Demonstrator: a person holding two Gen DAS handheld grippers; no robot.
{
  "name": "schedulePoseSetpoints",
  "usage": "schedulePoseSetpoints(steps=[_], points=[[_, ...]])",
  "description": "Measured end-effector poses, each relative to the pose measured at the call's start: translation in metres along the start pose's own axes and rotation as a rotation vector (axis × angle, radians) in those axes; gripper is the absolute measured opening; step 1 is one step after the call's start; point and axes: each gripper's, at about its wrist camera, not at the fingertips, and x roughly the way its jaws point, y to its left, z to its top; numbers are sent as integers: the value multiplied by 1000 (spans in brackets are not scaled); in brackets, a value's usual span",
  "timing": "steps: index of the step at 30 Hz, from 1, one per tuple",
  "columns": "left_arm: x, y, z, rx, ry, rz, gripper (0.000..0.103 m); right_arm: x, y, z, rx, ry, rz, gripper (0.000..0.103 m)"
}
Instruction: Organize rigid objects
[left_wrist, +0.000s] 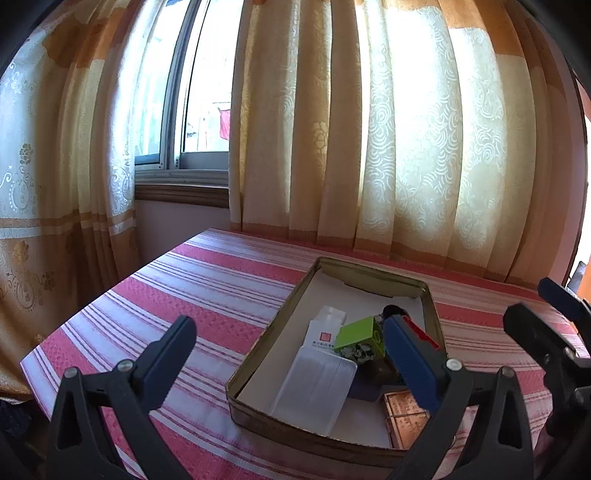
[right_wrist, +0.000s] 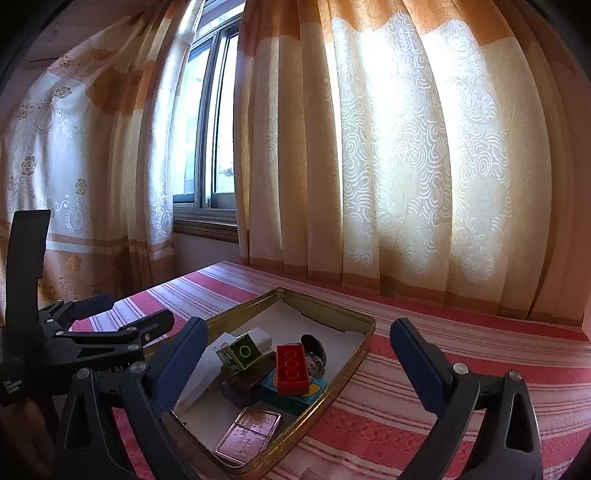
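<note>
Both the left tool (left_wrist: 291, 360) and the right tool (right_wrist: 299, 360) are wide apart holding nothing, above the tin tray (right_wrist: 364, 341) on the striped worktop (right_wrist: 443, 369), where the red brick (right_wrist: 292, 370) looks hard and light, best pinched on its long sides

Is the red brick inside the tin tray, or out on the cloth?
Inside. In the right wrist view the red brick lies within the tin tray's rim, resting on other items, clear of both open tongs.

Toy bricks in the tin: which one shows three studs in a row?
The red brick, lying flat, studs up. The green brick is tipped on edge, showing one ring.
</note>
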Motion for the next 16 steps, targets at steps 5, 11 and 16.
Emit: schedulePoseSetpoints(steps=[5,11,16], points=[[1,-5,-4,32,-2,19,103,1,1,-2,1,3,6,100],[-1,-11,-6,57,-14,23,103,2,1,-4,7,8,9,100],[-2,-13,-6,71,-16,2,103,1,1,-5,6,9,8,100]])
